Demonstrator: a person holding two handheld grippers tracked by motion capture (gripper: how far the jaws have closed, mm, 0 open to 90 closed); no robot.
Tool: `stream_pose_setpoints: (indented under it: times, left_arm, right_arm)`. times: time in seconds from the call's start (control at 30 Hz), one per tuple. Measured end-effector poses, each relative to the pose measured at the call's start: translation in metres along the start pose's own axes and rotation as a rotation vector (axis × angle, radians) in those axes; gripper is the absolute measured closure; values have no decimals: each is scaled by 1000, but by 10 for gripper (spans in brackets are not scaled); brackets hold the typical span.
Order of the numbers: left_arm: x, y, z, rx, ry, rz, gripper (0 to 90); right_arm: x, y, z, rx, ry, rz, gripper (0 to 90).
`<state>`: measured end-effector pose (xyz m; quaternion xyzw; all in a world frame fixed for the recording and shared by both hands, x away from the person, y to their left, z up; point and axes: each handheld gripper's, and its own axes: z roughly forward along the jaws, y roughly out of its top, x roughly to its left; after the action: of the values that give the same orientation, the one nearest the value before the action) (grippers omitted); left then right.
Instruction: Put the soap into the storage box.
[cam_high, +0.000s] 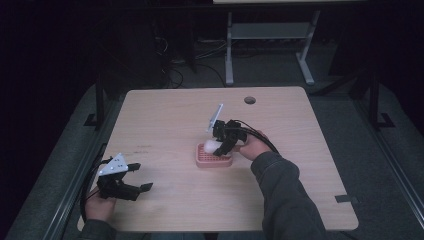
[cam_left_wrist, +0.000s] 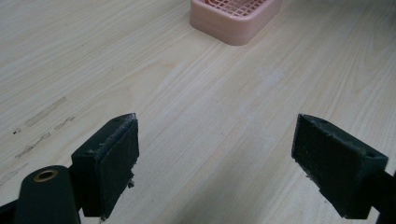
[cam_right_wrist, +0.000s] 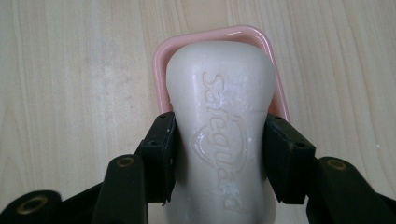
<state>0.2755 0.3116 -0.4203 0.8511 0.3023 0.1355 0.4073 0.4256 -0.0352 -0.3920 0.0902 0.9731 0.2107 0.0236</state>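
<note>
Where light wood table (cam_high: 165, 120) ends | dark room, grey floor (cam_high: 270, 70)

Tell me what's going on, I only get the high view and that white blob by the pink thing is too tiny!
Observer: It's a white soap bar, and the right gripper view shows "Safeguard" stamped on it.
Operator: Is it being squeezed?
Observer: Yes. The right gripper has a jaw pressed on each side of it, over the pink soap dish.
Operator: What's the dish like inside?
Observer: The left gripper view shows a grid of little holes in its top.
Operator: And the other gripper?
Observer: The left gripper is wide open over bare wooden table, holding nothing.
</note>
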Motion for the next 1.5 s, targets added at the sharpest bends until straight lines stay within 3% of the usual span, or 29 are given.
stream_pose_setpoints:
  times: [0.77, 1.5]
  left_arm:
    - [0, 0, 0, 0, -6, -1, 148]
    - [0, 0, 1, 0, -7, 2, 148]
  right_arm:
    - [-6, 4, 26, 22, 32, -1, 488]
    - [-8, 2, 33, 31, 48, 18, 486]
